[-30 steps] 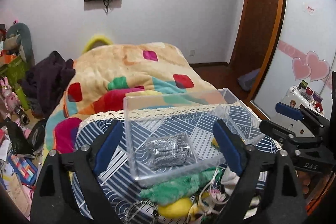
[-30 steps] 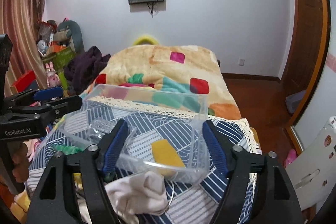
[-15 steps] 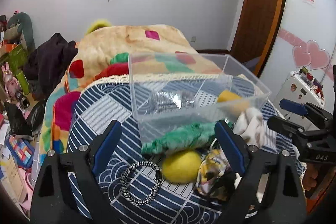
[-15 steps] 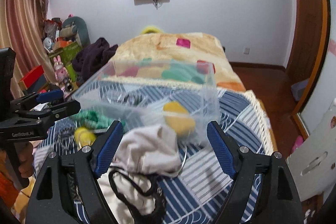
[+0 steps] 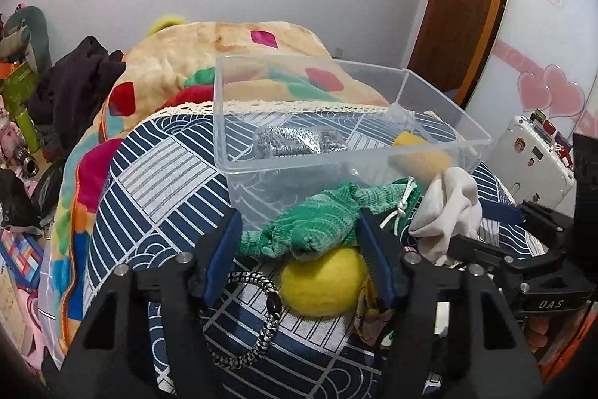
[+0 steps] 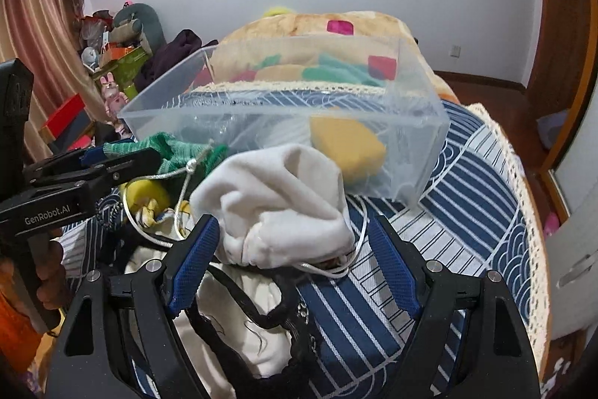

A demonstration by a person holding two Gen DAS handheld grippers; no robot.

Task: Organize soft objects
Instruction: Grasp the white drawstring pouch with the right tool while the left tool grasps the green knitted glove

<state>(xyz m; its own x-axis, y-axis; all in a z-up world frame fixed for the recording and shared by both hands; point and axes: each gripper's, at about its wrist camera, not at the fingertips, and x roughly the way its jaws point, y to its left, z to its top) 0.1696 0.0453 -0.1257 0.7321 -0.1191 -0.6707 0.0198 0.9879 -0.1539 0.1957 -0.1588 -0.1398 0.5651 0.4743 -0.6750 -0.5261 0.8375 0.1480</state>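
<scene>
A clear plastic bin (image 5: 336,163) stands on the blue patterned cloth and holds a silver scouring pad (image 5: 299,139) and a yellow sponge (image 6: 345,146). My left gripper (image 5: 301,242) is open, its fingers on either side of a green knitted pouch (image 5: 321,225) above a yellow ball (image 5: 323,281). My right gripper (image 6: 295,253) is open around a white cloth pouch (image 6: 276,200), in front of the bin (image 6: 418,122). A black lace garment (image 6: 261,309) lies under the right gripper.
A braided black-and-silver bracelet (image 5: 261,316) lies by the left fingers. A colourful quilt (image 5: 209,58) covers the bed behind the bin. Dark clothes (image 5: 71,88) and clutter sit at the left. A white case (image 5: 534,156) stands at the right.
Both grippers have dropped and moved forward to the pile in front of the bin. The left fingers have narrowed around the green pouch; the right fingers now flank the white pouch.
</scene>
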